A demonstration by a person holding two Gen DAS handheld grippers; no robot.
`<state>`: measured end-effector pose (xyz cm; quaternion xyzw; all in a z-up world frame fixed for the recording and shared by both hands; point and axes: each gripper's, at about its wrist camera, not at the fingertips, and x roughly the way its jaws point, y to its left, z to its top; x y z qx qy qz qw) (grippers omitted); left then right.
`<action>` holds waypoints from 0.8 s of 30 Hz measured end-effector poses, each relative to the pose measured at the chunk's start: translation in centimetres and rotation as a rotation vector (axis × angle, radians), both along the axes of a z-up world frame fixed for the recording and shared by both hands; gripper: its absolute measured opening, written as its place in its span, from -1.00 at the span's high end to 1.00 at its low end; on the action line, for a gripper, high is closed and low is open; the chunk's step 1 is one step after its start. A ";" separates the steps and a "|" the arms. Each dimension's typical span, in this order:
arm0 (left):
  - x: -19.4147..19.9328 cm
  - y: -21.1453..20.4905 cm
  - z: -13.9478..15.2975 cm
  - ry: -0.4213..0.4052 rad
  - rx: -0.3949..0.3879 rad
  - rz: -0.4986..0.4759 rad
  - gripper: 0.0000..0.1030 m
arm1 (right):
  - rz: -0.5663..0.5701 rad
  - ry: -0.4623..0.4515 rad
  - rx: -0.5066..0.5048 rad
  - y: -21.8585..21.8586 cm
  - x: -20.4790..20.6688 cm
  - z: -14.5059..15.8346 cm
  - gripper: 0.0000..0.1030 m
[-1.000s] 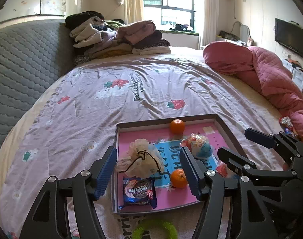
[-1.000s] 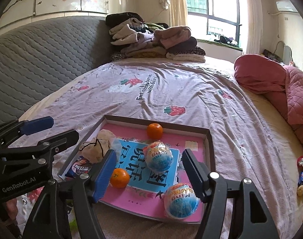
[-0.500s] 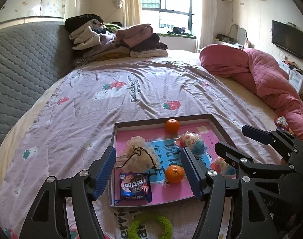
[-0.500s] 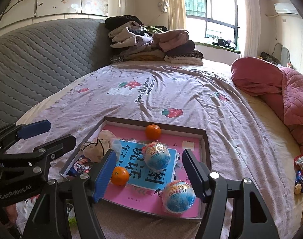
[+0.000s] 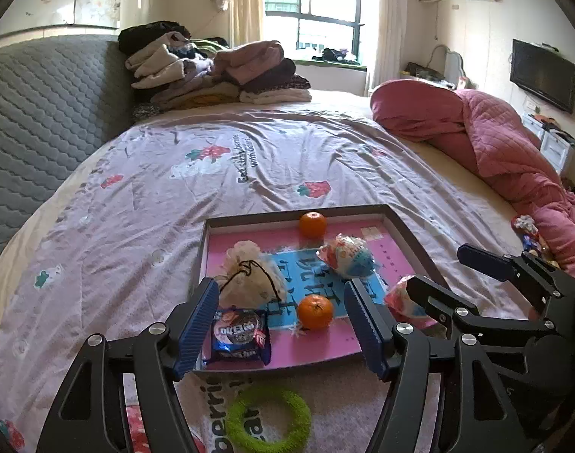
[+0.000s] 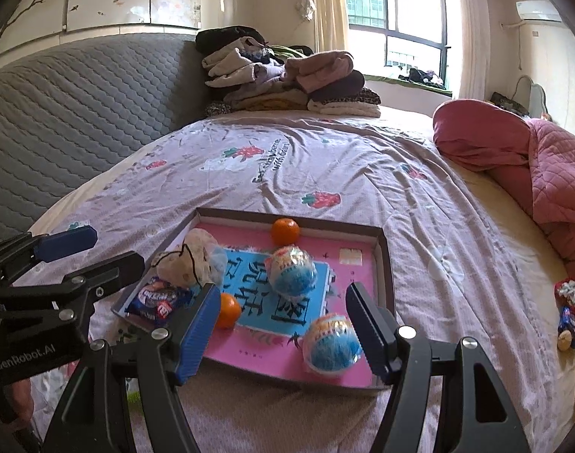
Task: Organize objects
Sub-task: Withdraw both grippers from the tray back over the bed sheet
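Tray (image 5: pixel 408 232) now farther from both grippers.

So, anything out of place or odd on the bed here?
A green ring lies on the sheet in front of the tray, outside it, and a few small wrapped items sit loose near the pink quilt.

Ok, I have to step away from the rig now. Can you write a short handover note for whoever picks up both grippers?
Left gripper: open, empty, jaws just widened, hovering over the near left of the shallow brown tray with pink liner.
Right gripper: open, empty, over the tray's near right.
In the tray: two oranges, two blue-and-white wrapped balls, a cream drawstring pouch, a blue snack packet.
Still on the bedsheet: a green bristly ring near the tray, small wrapped toys to the right.
Left: probably gather those.
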<state>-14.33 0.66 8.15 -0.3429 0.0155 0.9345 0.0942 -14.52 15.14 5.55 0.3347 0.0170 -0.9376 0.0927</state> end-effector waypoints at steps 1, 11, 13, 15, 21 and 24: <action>0.2 0.0 -0.1 0.002 0.003 0.001 -0.37 | 0.000 -0.003 -0.001 0.1 0.2 -0.1 -0.32; 2.5 -0.8 -1.6 0.001 0.012 0.003 -0.38 | 0.008 0.008 -0.008 0.3 1.9 -0.3 -0.33; 2.9 -1.0 -2.1 -0.003 0.020 0.004 -0.38 | 0.013 0.012 -0.009 0.2 2.3 -0.2 -0.33; 3.3 -1.1 -2.4 -0.008 0.022 0.006 -0.38 | 0.015 0.013 -0.009 0.1 2.6 -0.2 -0.33; 4.1 -1.4 -3.7 -0.041 0.034 0.012 -0.38 | 0.025 0.015 -0.017 0.0 3.5 -0.4 -0.33; 4.5 -1.5 -4.0 -0.045 0.024 0.015 -0.38 | 0.035 0.012 -0.015 -0.2 3.8 -0.6 -0.33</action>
